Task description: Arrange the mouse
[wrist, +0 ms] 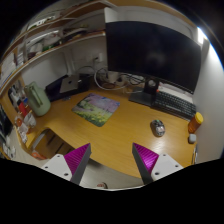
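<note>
- The two-finger gripper with magenta pads (110,160) hung above the near edge of the wooden desk (120,135), its fingers spread wide apart, with nothing between them but bare desktop.
- One magenta pad (76,157) showed on the left finger; the other sat on the right finger, both tilted inward.
- The small dark grey computer mouse (158,127) lay on the desk well beyond the fingers, ahead of the right one, clear of both.
- A rectangular mouse mat with a green and purple printed picture (96,108) lay farther back toward the left, well apart from the mouse.
- A large black monitor with a dark screen (152,55) stood at the back of the desk.
- A black keyboard (173,103) lay below the monitor, beyond the mouse.
- A small yellow object (197,120) sat at the desk's right edge, near the mouse; could not tell what it was.
- A pale green bag-like object (39,100) stood at the left end of the desk.
- Wooden wall shelves (55,40) ran above the left side, holding items too small to make out.
</note>
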### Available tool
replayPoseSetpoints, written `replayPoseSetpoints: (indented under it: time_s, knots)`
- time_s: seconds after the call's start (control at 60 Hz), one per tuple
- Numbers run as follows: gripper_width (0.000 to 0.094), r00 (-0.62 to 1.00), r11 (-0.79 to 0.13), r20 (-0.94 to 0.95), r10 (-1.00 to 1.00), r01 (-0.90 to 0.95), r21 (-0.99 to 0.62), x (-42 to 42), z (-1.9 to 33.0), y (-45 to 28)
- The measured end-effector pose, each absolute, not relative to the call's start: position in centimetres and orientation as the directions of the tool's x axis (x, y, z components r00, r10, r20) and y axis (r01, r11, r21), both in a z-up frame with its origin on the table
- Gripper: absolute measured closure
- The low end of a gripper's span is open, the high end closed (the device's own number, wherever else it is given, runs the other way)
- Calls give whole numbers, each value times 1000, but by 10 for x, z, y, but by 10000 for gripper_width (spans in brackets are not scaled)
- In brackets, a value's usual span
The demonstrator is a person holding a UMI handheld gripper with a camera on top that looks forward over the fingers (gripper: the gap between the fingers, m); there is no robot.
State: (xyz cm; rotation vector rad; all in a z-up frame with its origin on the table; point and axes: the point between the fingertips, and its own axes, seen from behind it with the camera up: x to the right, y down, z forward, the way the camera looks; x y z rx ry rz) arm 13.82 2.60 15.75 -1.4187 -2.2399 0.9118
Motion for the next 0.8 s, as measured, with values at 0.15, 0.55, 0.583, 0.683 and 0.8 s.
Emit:
replayPoseSetpoints:
  time_s: [0.15, 0.55, 0.583, 0.683, 0.8]
  knots:
    - [62, -334, 224, -38, 942, 706, -672, 114, 145, 62]
    - [63, -25, 22, 6, 1000, 727, -687, 83, 119, 150]
    - [61, -11, 12, 5, 1000, 720, -694, 82, 117, 152]
    - [65, 25, -7, 15, 1000, 699, -715, 74, 108, 161]
    - [63, 43, -7, 29, 999, 661, -750, 56, 97, 170]
